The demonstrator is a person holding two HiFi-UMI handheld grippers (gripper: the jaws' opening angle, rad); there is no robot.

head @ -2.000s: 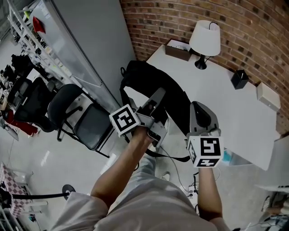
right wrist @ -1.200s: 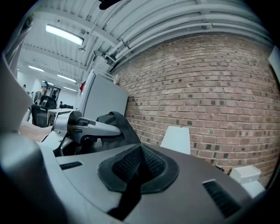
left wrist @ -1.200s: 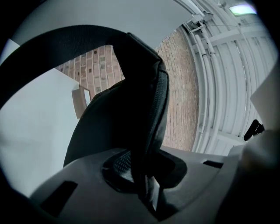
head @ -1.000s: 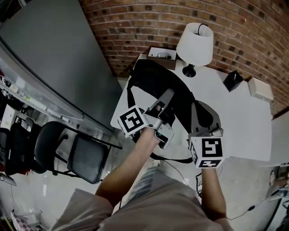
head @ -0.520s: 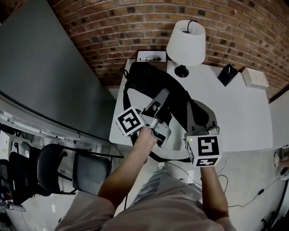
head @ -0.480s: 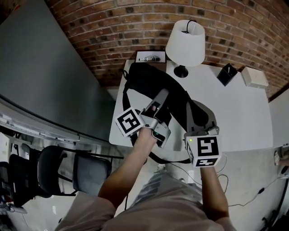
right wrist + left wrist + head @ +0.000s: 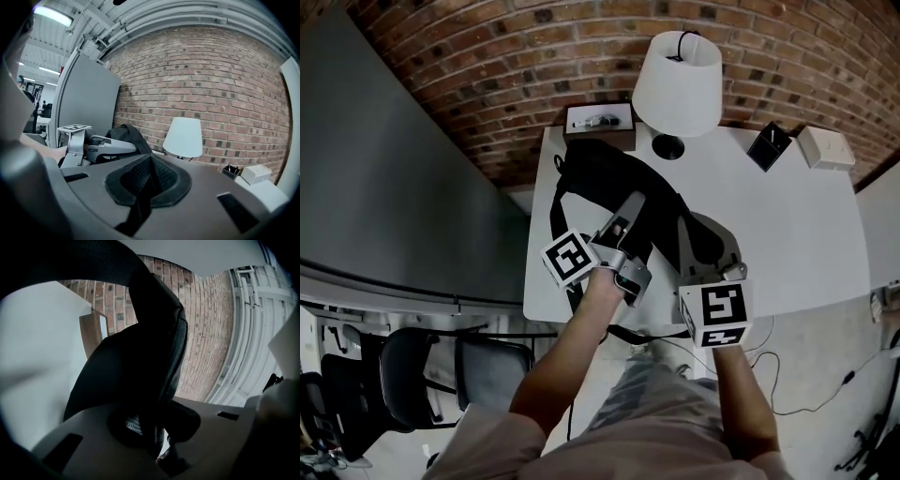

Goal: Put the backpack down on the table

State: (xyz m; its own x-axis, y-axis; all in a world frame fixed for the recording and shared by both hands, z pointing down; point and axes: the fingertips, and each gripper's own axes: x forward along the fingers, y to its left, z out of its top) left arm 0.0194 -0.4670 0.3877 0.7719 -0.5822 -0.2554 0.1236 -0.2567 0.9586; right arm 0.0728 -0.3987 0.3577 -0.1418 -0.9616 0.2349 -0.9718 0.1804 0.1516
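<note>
Black backpack (image 7: pixel 602 176) is over the white table (image 7: pixel 787 234), at its left end.

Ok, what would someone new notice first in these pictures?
A black backpack hangs over the left end of the white table, with the left gripper and the right gripper both shut on it. Behind it, a white lamp stands at the table's far edge against the brick wall.
</note>
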